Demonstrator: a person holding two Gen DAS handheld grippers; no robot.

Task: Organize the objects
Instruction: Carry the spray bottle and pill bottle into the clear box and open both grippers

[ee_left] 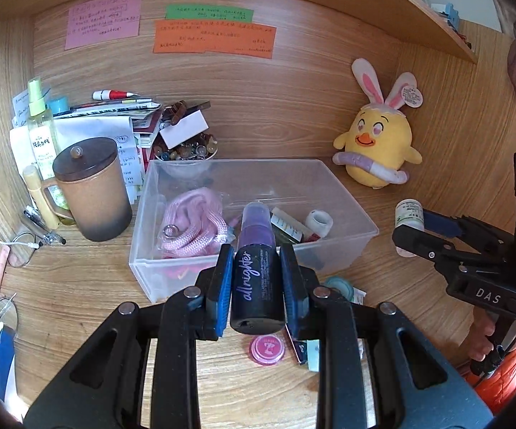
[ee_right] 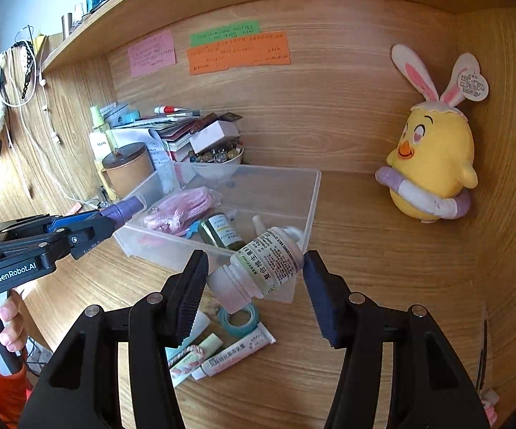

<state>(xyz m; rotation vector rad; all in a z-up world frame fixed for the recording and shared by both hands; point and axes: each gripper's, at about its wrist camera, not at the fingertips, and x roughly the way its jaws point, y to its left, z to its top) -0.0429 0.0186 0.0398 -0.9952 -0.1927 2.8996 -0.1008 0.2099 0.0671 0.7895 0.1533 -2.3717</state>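
Clear bin (ee_left: 347, 193) rim near | left tool (ee_left: 256, 279) grasps spray bottle (ee_left: 256, 268) | right tool (ee_right: 256, 268) grasps pill bottle (ee_right: 265, 264)

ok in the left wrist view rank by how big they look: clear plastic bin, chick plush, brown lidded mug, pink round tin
1. clear plastic bin
2. chick plush
3. brown lidded mug, close to the plush, so that pair is unsure
4. pink round tin, smallest though nearest the camera

Three sticky notes (ee_left: 103, 20) are counted on the back panel. One plush chick (ee_left: 378, 139), one clear bin (ee_left: 340, 193) and one lidded mug (ee_left: 91, 193) are seen
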